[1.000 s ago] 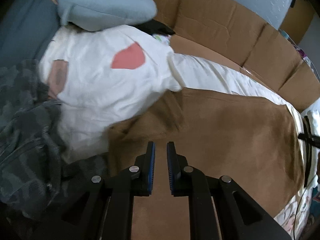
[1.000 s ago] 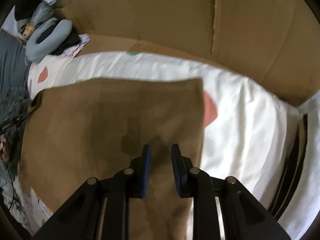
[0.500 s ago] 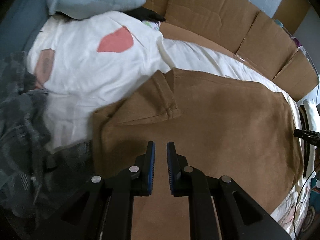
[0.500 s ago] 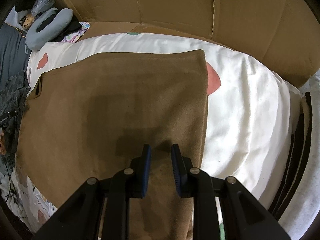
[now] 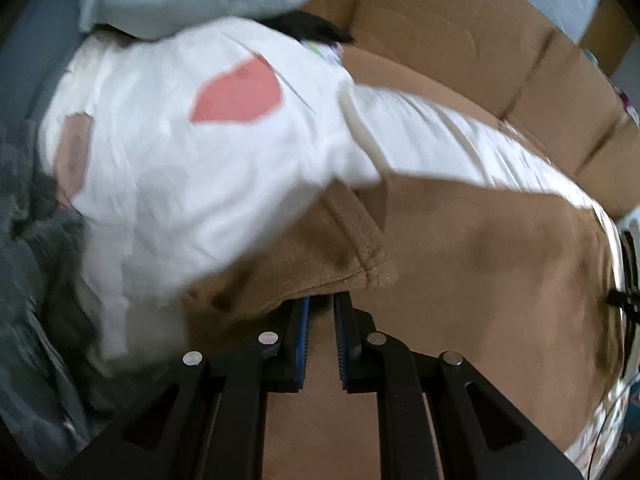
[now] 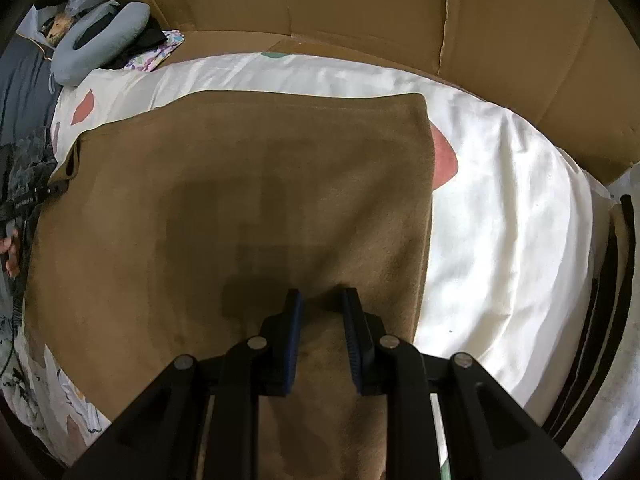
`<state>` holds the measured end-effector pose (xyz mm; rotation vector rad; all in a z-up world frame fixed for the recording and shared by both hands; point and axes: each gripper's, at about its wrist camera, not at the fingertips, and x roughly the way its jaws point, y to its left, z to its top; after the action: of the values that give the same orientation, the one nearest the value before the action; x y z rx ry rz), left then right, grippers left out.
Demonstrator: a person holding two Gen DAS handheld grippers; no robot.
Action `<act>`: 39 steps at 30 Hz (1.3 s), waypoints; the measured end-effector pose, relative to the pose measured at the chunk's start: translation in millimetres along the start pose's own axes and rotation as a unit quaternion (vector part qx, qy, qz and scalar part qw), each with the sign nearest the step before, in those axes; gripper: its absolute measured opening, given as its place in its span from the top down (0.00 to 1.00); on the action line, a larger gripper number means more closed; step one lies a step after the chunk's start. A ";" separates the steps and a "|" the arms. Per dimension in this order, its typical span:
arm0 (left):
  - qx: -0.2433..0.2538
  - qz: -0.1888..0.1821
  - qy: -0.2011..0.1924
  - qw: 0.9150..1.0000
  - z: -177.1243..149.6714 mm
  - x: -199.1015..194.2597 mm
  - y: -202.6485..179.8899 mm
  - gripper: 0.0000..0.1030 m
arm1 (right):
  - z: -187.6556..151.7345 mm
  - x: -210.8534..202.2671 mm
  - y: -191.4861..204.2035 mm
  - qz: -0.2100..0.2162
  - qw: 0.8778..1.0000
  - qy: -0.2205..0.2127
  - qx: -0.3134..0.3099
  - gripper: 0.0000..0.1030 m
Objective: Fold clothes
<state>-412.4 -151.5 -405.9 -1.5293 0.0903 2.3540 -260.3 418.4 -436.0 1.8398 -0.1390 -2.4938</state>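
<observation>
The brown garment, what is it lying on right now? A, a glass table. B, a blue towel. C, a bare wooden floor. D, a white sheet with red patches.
D: the brown garment is spread on the white sheet, which shows along its far and right edges.

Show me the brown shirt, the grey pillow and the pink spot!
brown shirt [image 6: 248, 200], right wrist view, middle of its flat body
grey pillow [image 6: 100, 46], right wrist view, its curved side
pink spot [image 5: 238, 94], left wrist view, its centre
</observation>
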 end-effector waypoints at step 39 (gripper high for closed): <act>0.008 0.006 0.018 1.000 -55.8 -48.3 -0.9 0.89 | -40.8 -23.4 -15.1 -0.016 1.000 -0.004 0.021 0.82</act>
<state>-345.3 -175.1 -385.9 -1.5674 0.1278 2.3297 -214.1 433.4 -427.1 1.8623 -0.1655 -2.5393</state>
